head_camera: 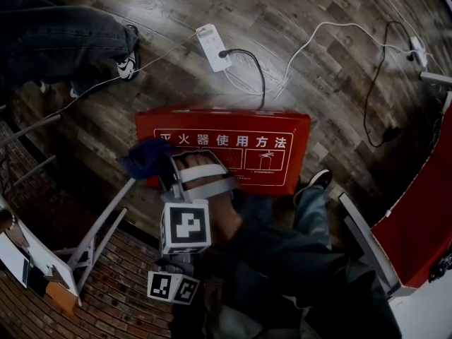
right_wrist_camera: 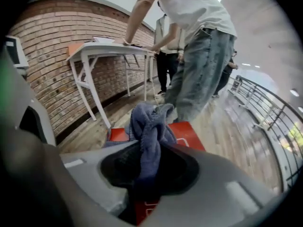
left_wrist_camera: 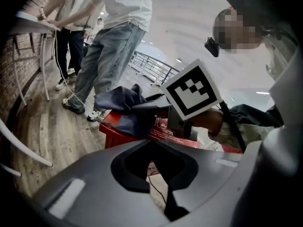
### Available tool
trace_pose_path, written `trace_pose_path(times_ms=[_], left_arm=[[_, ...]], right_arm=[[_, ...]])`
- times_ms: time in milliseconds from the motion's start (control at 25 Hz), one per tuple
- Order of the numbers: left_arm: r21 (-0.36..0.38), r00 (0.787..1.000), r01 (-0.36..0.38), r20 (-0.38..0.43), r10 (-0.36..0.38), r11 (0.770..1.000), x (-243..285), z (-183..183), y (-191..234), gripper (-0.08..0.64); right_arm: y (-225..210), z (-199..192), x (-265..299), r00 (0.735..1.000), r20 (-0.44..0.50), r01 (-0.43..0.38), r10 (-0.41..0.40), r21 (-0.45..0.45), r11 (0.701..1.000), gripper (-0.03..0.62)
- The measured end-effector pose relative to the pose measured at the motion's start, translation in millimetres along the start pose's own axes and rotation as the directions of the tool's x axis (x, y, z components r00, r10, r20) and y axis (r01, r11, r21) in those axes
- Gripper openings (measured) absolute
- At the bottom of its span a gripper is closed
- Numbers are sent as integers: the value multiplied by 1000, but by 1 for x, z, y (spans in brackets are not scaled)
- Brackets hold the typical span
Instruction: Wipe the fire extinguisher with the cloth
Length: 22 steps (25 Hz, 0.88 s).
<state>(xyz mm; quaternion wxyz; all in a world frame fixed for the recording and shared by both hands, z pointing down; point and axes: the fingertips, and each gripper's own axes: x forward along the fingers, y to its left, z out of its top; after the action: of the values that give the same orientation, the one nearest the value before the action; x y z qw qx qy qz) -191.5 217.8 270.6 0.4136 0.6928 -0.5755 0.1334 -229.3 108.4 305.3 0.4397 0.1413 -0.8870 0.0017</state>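
**Blue cloth at the box's left end, most of the wipe still to come**

Blue cloth [head_camera: 145,157] is bunched in the right hand-held gripper [head_camera: 168,168]. Its jaws are narrowed and pinching the fabric, and the loose end spills out in front. The cloth appears to rest on the left end of the red fire-extinguisher box [head_camera: 233,129], which lies flat on the wooden floor [head_camera: 318,62] with its instruction panel facing up. So the pick-up is done and the cloth is at the surface. I'd call this the wiping stage, with the panel off to the right looking like ground to cover, though no view shows what's already clean. The left hand-held gripper [left_wrist_camera: 152,145] hangs nearer the person, jaws together on nothing and clear of the box, with the cloth straight ahead of it.
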Motion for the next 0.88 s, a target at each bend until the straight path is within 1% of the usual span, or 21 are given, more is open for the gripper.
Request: trace_pose_path(times_ms=[80, 120, 200, 280, 320, 360, 440, 520, 600, 640, 680, 720, 800, 880], left_arm=[[-29, 1000, 2, 0, -2, 1000, -1, -4, 1, 5], [-37, 1000, 3, 1, -3, 999, -1, -5, 1, 5], [-40, 1000, 12, -4, -12, 999, 0, -8, -2, 5], [-44, 1000, 30, -3, -30, 999, 1, -9, -5, 5], [-48, 999, 37, 1, -37, 998, 2, -9, -6, 5], [-52, 999, 41, 6, -41, 998, 3, -8, -7, 5], [-56, 999, 47, 15, -46, 997, 5, -8, -9, 5], [-58, 999, 51, 20, -50, 997, 8, -9, -12, 5], [-59, 998, 53, 22, -52, 997, 9, -9, -15, 5], [-58, 998, 51, 23, -50, 997, 9, -10, -15, 5], [-57, 999, 48, 23, -47, 997, 9, -10, -14, 5], [-55, 999, 44, 23, -43, 997, 9, -10, -13, 5], [-53, 999, 37, 22, -36, 998, 9, -11, -12, 5], [-51, 999, 33, 23, -32, 998, 9, -10, -13, 5]], right_arm=[[24, -4, -11, 995, 27, -91, 91, -9, 996, 100], [31, -15, -20, 993, 23, -113, 113, -16, 993, 100], [29, -51, -41, 995, -6, -102, 102, -27, 994, 100], [4, -85, -67, 998, -30, -57, 57, 20, 998, 100], [-14, -102, -78, 998, -52, -17, 20, 55, 998, 100], [-34, -118, -89, 996, -81, 31, -23, 96, 995, 100], [-73, -141, -102, 986, -131, 124, -101, 178, 976, 100], [-103, -145, -104, 975, -157, 192, -160, 219, 957, 100], [-112, -132, -96, 966, -164, 230, -201, 184, 956, 100], [-108, -121, -88, 967, -153, 229, -206, 154, 961, 100], [-98, -108, -78, 973, -132, 207, -190, 129, 970, 100], [-84, -95, -69, 982, -108, 166, -155, 108, 980, 100], [-44, -75, -55, 996, -73, 52, -48, 60, 997, 100], [-3, -68, -52, 997, -59, -52, 53, 10, 999, 100]])
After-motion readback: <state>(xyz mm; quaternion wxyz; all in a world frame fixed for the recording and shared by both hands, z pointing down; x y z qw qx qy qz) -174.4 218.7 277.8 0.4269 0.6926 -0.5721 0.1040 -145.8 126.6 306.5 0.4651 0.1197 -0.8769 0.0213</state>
